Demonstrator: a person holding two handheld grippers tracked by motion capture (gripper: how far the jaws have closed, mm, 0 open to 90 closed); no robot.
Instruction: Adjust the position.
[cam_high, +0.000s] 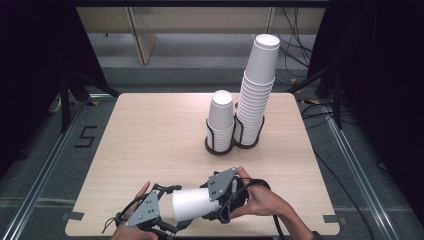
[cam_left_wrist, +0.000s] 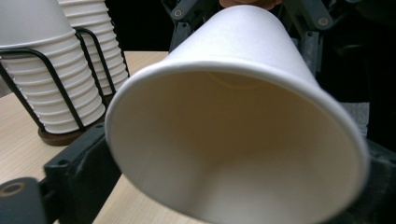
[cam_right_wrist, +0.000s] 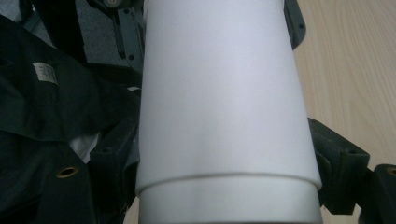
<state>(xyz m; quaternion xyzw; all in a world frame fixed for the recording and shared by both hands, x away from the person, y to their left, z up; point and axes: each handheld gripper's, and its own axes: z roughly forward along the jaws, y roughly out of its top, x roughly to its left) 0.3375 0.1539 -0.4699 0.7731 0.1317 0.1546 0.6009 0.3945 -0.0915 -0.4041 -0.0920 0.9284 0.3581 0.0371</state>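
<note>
A black numeral "5" sits marked on the grey floor left of the light wooden table. A small white fabric tag on dark cloth is too blurred to read.

White paper cup held mouth-on between the black jaws of left gripper, rim wide open. Right gripper at cup's far end. Cup stacks in wire holder on table, upper left.

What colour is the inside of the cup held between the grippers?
Plain cream-white; the cup shows it best in the left gripper view.
</note>
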